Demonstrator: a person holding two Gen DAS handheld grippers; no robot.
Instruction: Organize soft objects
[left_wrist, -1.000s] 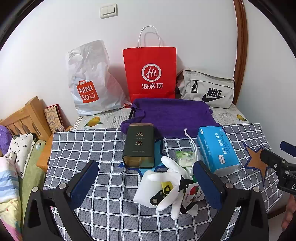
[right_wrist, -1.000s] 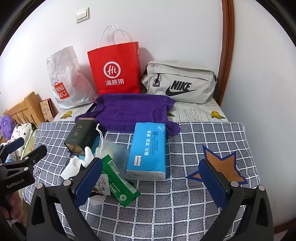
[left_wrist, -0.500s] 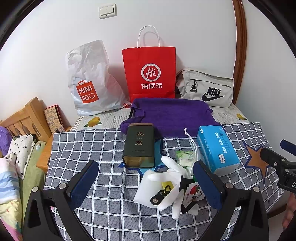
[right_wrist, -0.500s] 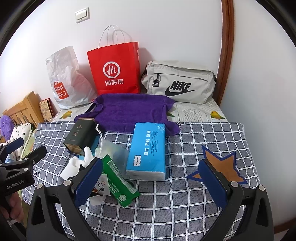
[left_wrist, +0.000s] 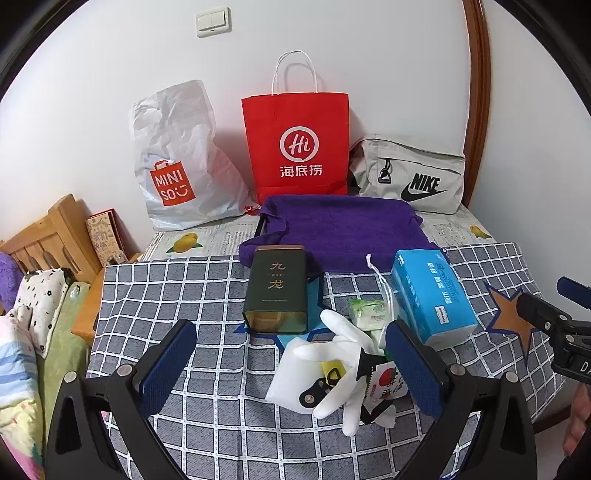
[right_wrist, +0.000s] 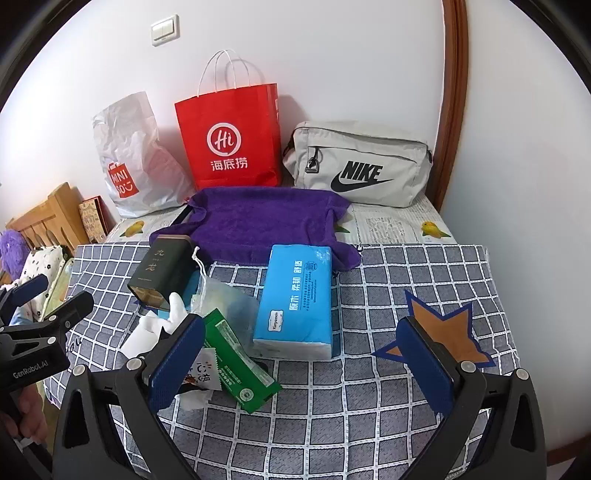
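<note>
White wall backs a desk (right_wrist: 369, 406) covered by a checked cloth (left_wrist: 155, 295). Along the wall stand a Miniso bag (left_wrist: 177, 162), a red bag (left_wrist: 295, 144) and a Nike pouch (right_wrist: 358, 166). A purple towel (right_wrist: 258, 221) lies flat in front of them, its near edge overlapping the cloth. A tin (left_wrist: 277, 291) lies on its side just in front of the towel's left corner. A tissue pack (right_wrist: 295, 299) lies right of centre, its far end touching the towel. Between tin and pack sit a mesh pouch (right_wrist: 229, 302), a white glove (left_wrist: 332, 354) and a green packet (right_wrist: 236, 362), crowded together. Bare cloth lies left of the tin and right of the pack, where a star patch (right_wrist: 443, 328) marks the cloth near the desk's right edge. Left hand-held gripper (left_wrist: 291, 365) is spread wide, holding nothing, above the near edge. Right hand-held gripper (right_wrist: 303, 362) is likewise spread and unloaded.
</note>
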